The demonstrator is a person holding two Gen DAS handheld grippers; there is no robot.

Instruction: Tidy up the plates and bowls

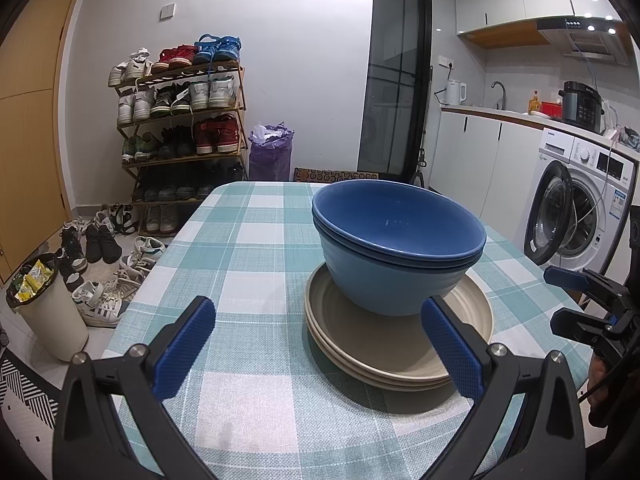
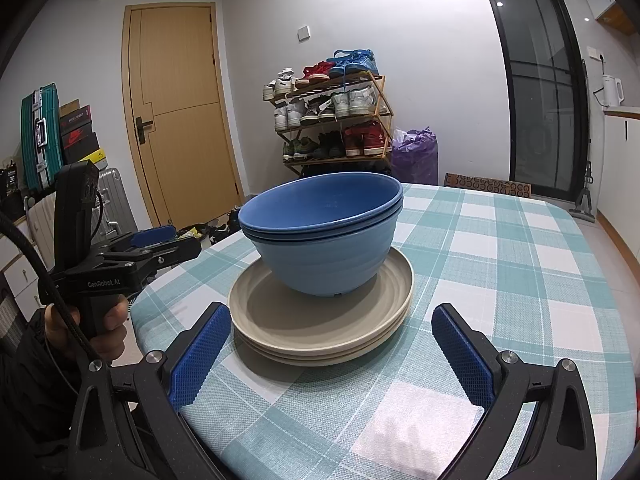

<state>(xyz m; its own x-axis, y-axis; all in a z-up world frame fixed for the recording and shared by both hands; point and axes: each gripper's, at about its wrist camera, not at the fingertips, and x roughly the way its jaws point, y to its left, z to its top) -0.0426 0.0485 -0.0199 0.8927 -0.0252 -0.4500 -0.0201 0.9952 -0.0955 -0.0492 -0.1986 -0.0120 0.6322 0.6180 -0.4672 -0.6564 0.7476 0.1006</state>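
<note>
Jaws wide (both grippers), bowls (image 1: pixel 400 256) ahead

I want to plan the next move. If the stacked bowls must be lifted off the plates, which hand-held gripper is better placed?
Probably the right hand-held gripper: it is open and the blue bowls on the beige plates sit centred ahead. The left hand-held gripper, also open, sees them off to its right.

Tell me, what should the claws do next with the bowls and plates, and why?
Probably nothing more than backing both claws away. The blue bowls already sit nested on the beige plates, stacked on the checked tablecloth. The left claw and the right claw are both open, hold nothing and touch neither stack, so the tidying looks finished.
</note>
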